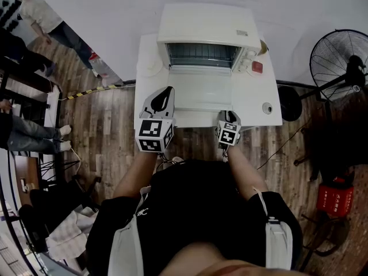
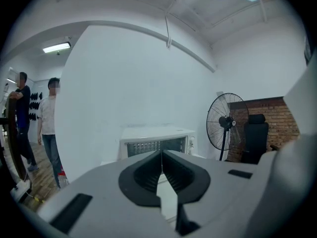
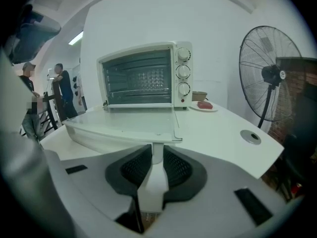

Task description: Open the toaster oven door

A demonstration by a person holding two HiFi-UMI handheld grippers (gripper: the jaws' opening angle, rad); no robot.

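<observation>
The white toaster oven [image 1: 207, 30] [image 3: 143, 73] stands at the back of a white table [image 1: 261, 91]. Its glass door [image 1: 201, 91] [image 3: 124, 128] lies folded down flat toward me, so the rack inside shows. My right gripper [image 1: 229, 117] [image 3: 156, 155] is at the door's front right corner, shut on the white door handle [image 3: 153, 187], which sits between the dark pads. My left gripper [image 1: 165, 92] [image 2: 162, 155] hovers by the door's left edge with its jaws shut and nothing between them. The oven [image 2: 156, 140] shows small beyond it.
A small plate with a red thing [image 1: 257, 67] [image 3: 204, 105] sits right of the oven. A round cable hole [image 1: 267, 108] [image 3: 252, 136] marks the table's right side. A standing fan [image 1: 339, 56] [image 3: 270, 76] is at the right. People stand at the left [image 1: 40, 16].
</observation>
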